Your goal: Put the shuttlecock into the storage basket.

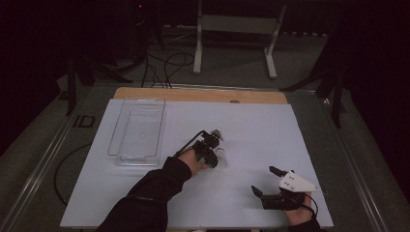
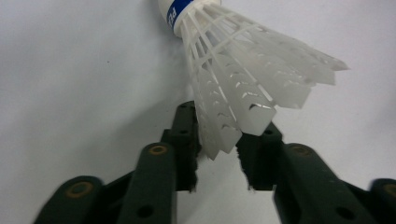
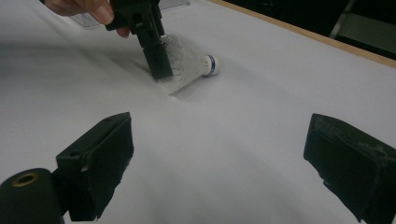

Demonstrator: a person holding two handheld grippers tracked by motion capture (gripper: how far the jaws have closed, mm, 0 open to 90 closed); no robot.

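High view: left claw [image 1: 216, 153] low over the middle of the white bench [image 1: 251, 125], at a pale shuttlecock [image 1: 221, 157]. Right claw [image 1: 265, 181] near the bench's front right corner, jaws spread wide, nothing between. Clear plastic tray [image 1: 138, 130] at back left, well apart from both.

Left gripper view: white plastic shuttlecock [image 2: 243, 79] lying on the bench, skirt rim between the jaws, left pad touching it, right pad just beside; not clenched. Blue band [image 2: 180, 10] round the cork, lettering too small to read.

Right gripper view: own jaws released. Farther off, left claw [image 3: 161, 70] down on the shuttlecock [image 3: 189, 60] skirt, cork end pointing right.
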